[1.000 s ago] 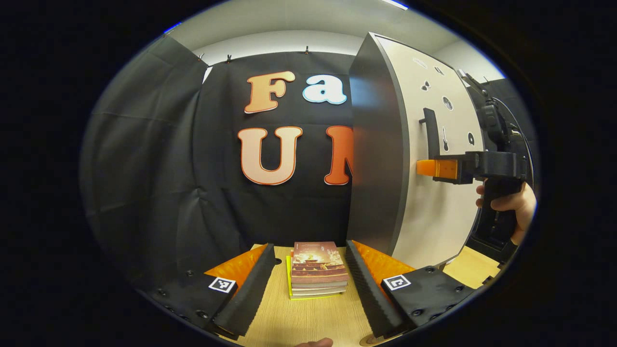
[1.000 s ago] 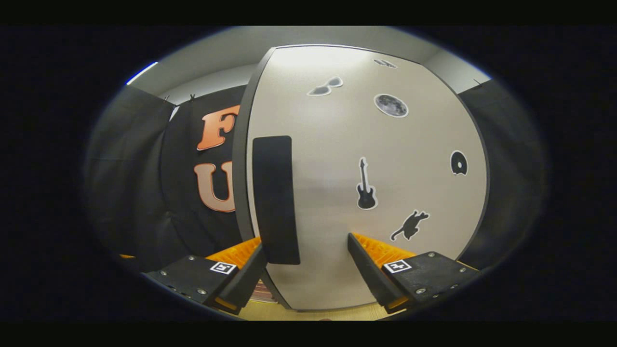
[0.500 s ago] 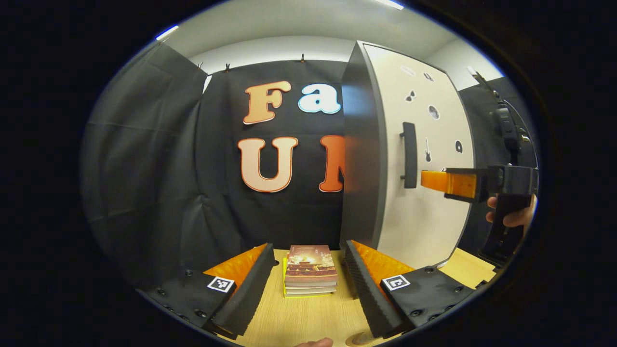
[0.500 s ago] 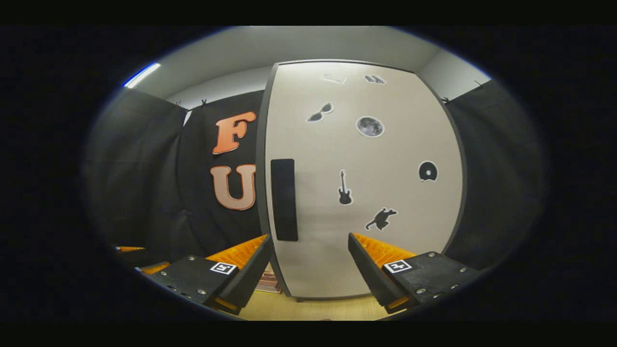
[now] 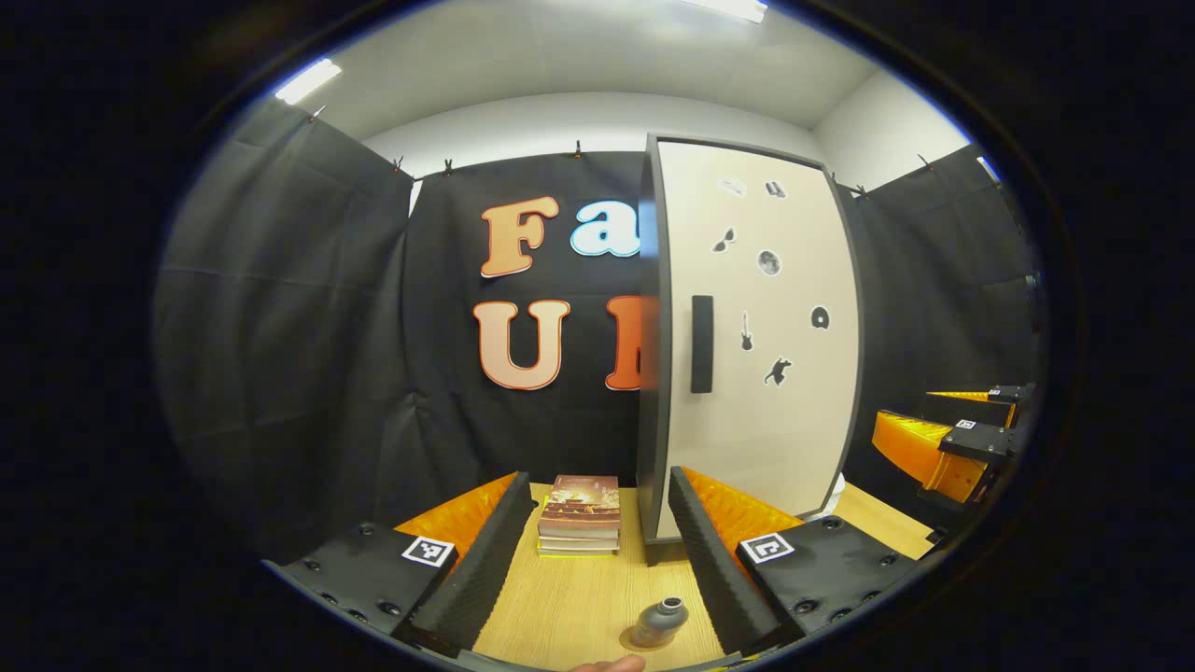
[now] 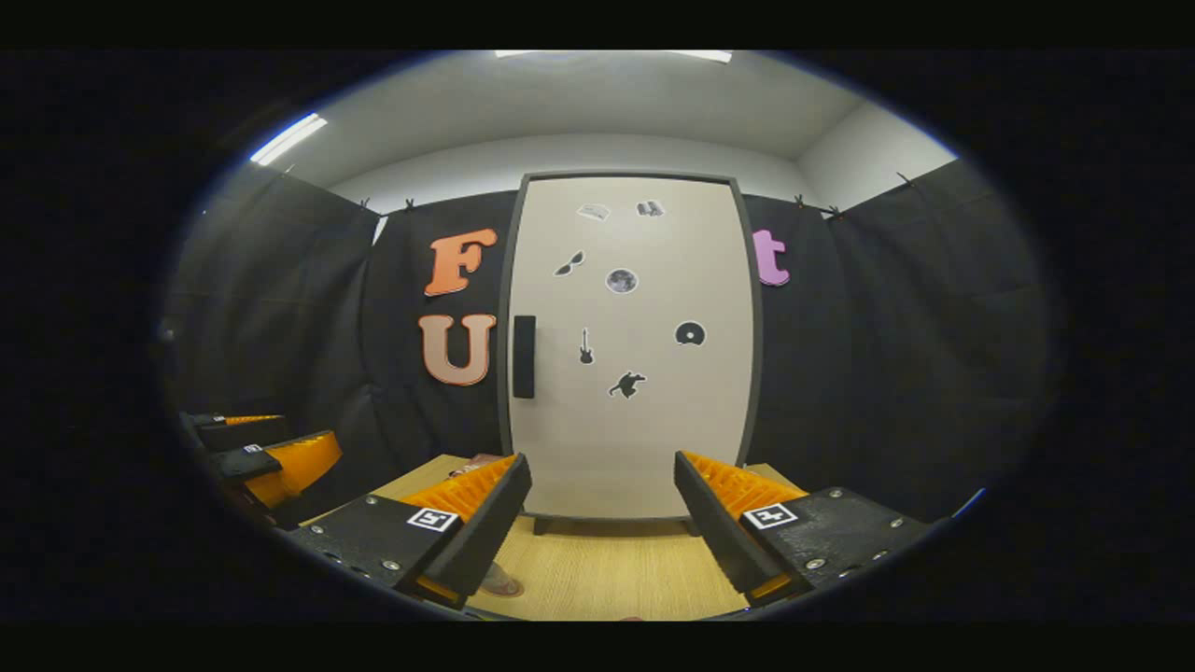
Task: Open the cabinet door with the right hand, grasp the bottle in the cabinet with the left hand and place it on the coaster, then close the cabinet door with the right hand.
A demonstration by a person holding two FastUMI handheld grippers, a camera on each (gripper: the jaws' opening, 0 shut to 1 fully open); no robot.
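The pale cabinet door (image 6: 635,373) with small stickers stands shut, its dark handle (image 6: 524,357) on the left side. In the left gripper view the same cabinet (image 5: 756,373) rises right of centre. A small dark bottle (image 5: 659,622) stands upright on a round coaster (image 5: 631,641) on the wooden table, low between the fingers of my left gripper (image 5: 597,560), which is open and touches nothing. My right gripper (image 6: 602,532) is open too, well back from the door. It also shows at the right edge (image 5: 948,439); my left gripper appears at the left (image 6: 266,462).
A stack of books (image 5: 580,515) lies on the table (image 5: 579,607) left of the cabinet, in front of the black cloth wall. A brownish round edge (image 6: 501,585) peeks out beside one right gripper finger. Bare tabletop (image 6: 616,569) runs up to the cabinet's foot.
Both grippers have pulled back from the cabinet. The right gripper, near the handle a second ago, is now far off. The bottle has come into the left gripper view.
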